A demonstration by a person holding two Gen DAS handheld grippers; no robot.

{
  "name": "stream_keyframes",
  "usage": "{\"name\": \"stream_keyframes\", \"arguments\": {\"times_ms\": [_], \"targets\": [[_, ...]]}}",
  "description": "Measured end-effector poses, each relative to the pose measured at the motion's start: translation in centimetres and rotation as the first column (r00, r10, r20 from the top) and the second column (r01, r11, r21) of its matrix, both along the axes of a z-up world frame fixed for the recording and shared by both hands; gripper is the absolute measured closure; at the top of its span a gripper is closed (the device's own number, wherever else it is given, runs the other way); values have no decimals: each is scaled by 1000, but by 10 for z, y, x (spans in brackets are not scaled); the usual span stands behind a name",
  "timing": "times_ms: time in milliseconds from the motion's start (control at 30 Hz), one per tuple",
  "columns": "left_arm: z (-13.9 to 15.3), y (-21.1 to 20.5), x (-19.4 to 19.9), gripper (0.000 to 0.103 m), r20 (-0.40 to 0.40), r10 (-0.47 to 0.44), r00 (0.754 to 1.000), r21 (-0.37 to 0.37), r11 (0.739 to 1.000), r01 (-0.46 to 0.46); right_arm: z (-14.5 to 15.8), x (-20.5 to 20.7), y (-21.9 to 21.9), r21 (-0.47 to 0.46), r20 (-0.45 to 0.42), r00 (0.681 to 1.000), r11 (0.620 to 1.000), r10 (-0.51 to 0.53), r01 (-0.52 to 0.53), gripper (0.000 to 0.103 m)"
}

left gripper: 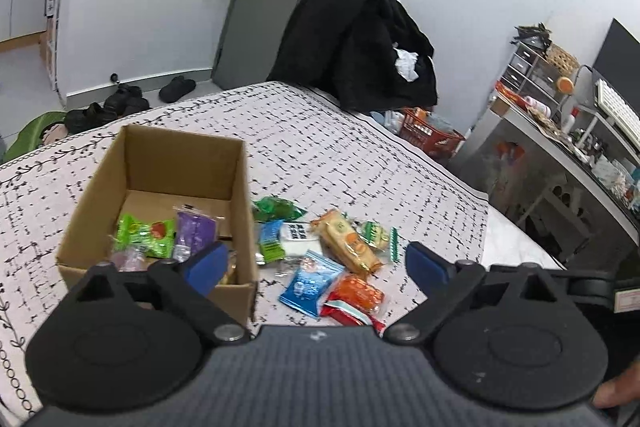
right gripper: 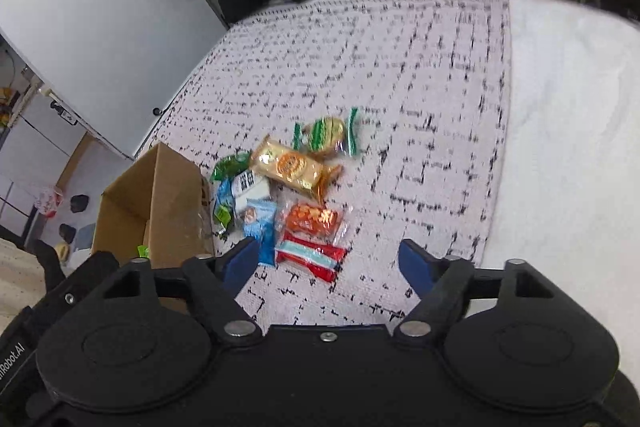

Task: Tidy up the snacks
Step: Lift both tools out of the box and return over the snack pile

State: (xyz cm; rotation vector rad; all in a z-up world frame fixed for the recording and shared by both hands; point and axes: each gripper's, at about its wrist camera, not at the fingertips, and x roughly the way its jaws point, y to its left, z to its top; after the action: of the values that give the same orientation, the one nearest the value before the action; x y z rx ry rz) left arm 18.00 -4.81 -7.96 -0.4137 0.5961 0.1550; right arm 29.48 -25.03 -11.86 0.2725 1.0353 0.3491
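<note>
An open cardboard box (left gripper: pixel 160 163) stands on the patterned cloth and holds a green packet (left gripper: pixel 146 233) and a purple packet (left gripper: pixel 194 229). It also shows in the right wrist view (right gripper: pixel 160 195). Several snack packets lie in a pile right of the box: a yellow cracker pack (left gripper: pixel 348 241) (right gripper: pixel 290 167), a blue packet (left gripper: pixel 310 281) (right gripper: pixel 260 223), an orange packet (left gripper: pixel 358 293) (right gripper: pixel 314 217), a red-and-teal packet (right gripper: pixel 310 255). My left gripper (left gripper: pixel 316 267) is open and empty above the near edge of the pile. My right gripper (right gripper: pixel 328 263) is open and empty, just short of the red-and-teal packet.
The cloth (left gripper: pixel 360 155) covers a table whose right edge drops to the floor. A chair with a black coat (left gripper: pixel 360 39) stands at the far end. A red basket (left gripper: pixel 430 135) sits on the floor, and a cluttered desk (left gripper: pixel 560 131) stands to the right.
</note>
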Motion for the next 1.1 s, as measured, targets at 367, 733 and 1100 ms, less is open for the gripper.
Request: {"name": "stream_keyframes", "arguments": {"times_ms": [367, 733, 1100], "targets": [[-32, -26, 27, 44, -83, -73, 994, -1, 997, 73, -38, 21, -15, 170, -123, 992, 985, -3, 24, 42], [-70, -33, 68, 53, -185, -29, 982, 34, 999, 36, -64, 55, -16, 230, -153, 988, 972, -4, 40, 43], [-100, -45, 94, 52, -219, 64, 974, 93, 995, -45, -88, 70, -14, 281, -192, 981, 959, 29, 26, 42]]}}
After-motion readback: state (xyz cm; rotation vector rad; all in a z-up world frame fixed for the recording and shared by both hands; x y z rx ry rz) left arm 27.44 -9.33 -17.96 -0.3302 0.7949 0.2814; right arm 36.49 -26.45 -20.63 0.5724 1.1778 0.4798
